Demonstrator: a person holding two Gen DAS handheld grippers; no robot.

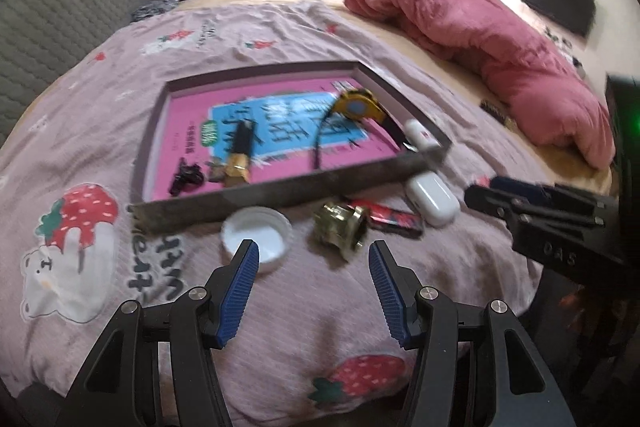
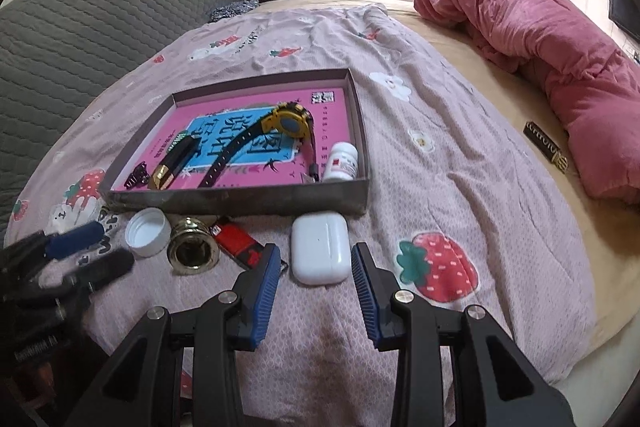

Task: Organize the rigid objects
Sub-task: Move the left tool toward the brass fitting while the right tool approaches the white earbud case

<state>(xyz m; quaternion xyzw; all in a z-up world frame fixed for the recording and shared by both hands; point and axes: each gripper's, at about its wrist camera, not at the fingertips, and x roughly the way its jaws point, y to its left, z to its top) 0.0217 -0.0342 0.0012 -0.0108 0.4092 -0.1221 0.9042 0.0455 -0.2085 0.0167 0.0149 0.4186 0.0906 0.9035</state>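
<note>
Blue-padded fingers of the right gripper (image 2: 314,263) stand apart, gripping nothing, with the white earbud case (image 2: 319,247) lying on the bedspread (image 2: 460,163) just ahead, partly between their tips. Left gripper (image 1: 314,259) — also parted and empty — hovers near the brass fitting (image 1: 340,227), the white cap (image 1: 258,233) just left of it. Four loose items sit before the tray (image 2: 240,197): one cap, one fitting, one red lighter (image 2: 236,239), one case. Inside the tray — one yellow watch (image 2: 290,123), one pill bottle (image 2: 340,161), one black-and-gold tube (image 2: 174,163).
</note>
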